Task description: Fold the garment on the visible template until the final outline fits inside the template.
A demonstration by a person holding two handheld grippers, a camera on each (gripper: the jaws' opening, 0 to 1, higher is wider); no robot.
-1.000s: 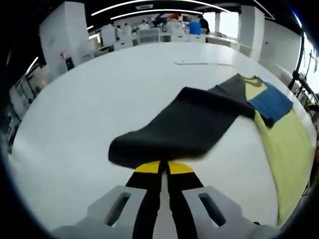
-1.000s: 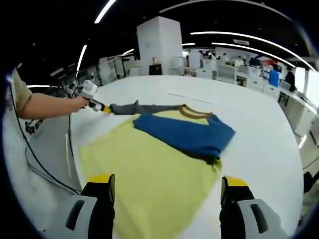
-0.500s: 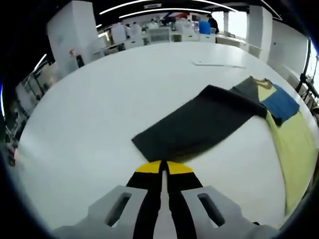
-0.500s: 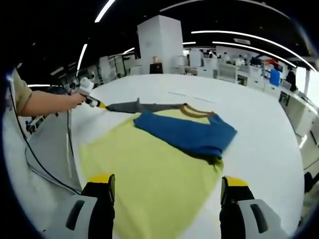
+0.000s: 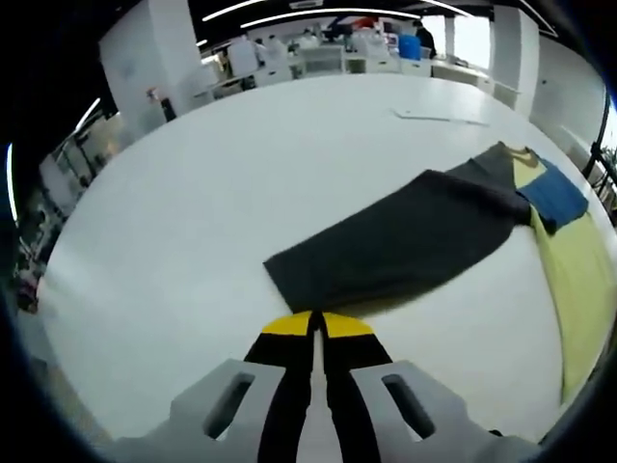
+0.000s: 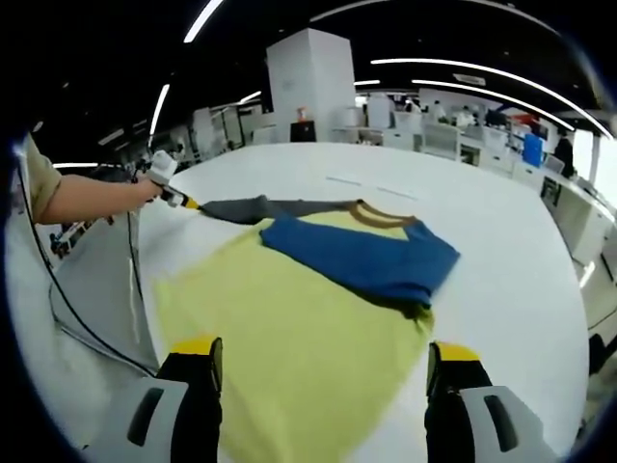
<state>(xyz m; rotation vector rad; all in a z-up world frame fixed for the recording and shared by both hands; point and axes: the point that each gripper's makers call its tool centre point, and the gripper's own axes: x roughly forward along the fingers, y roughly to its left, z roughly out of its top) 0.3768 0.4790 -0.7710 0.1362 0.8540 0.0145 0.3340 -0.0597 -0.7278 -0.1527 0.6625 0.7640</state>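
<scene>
The garment [image 6: 289, 318], a yellow shirt with one blue sleeve [image 6: 362, 258] already folded across the chest, lies flat on the white table [image 5: 193, 193]. The dark sleeve [image 5: 405, 236] is stretched outward, well clear of the body. The left gripper [image 5: 316, 325] has its jaws pressed together at the cuff edge; whether fabric is actually pinched is hard to confirm. The right gripper [image 6: 323, 371] hovers over the hem with jaws spread, holding nothing. To fold well: verify the cuff grip, lift slightly, carry the sleeve across the chest, and lay it flat without dragging the body.
</scene>
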